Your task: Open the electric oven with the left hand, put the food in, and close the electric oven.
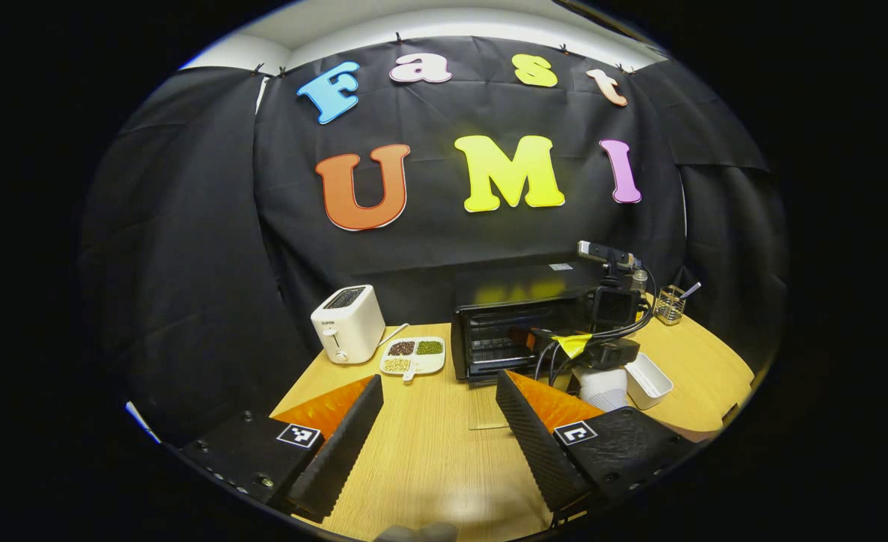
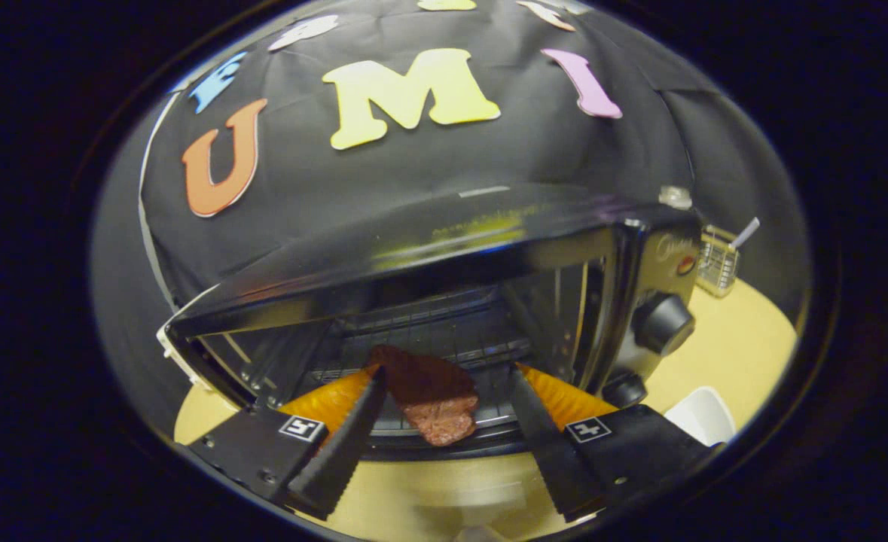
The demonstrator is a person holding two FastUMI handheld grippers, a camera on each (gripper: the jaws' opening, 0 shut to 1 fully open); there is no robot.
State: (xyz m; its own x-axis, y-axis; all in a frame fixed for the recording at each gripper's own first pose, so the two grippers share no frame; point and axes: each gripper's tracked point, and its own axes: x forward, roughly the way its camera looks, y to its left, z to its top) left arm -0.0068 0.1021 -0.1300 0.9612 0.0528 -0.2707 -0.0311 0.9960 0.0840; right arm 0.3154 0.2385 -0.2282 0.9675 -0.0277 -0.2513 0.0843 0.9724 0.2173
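In the right gripper view the black electric oven [image 2: 639, 248] stands open, its wire rack in plain sight. A flat reddish-brown piece of food [image 2: 432, 395] lies on the front of that rack. My right gripper [image 2: 444, 410] is open at the oven mouth. The food sits between its fingers, and the left fingertip [image 2: 374, 380] is right beside the food's edge. In the left gripper view my left gripper [image 1: 440, 421] hangs open over the wooden table [image 1: 428, 467], well back from the oven [image 1: 489, 339]. The right gripper [image 1: 605, 324], with its cables, is in front of the oven's right half.
A white toaster [image 1: 348, 324] and a white divided dish of beans [image 1: 413, 355] stand left of the oven. A white rectangular container [image 1: 651, 380] lies to its right front. A glass holder [image 1: 669, 303] stands at the back right. The oven's knobs [image 2: 663, 324] are on its right side.
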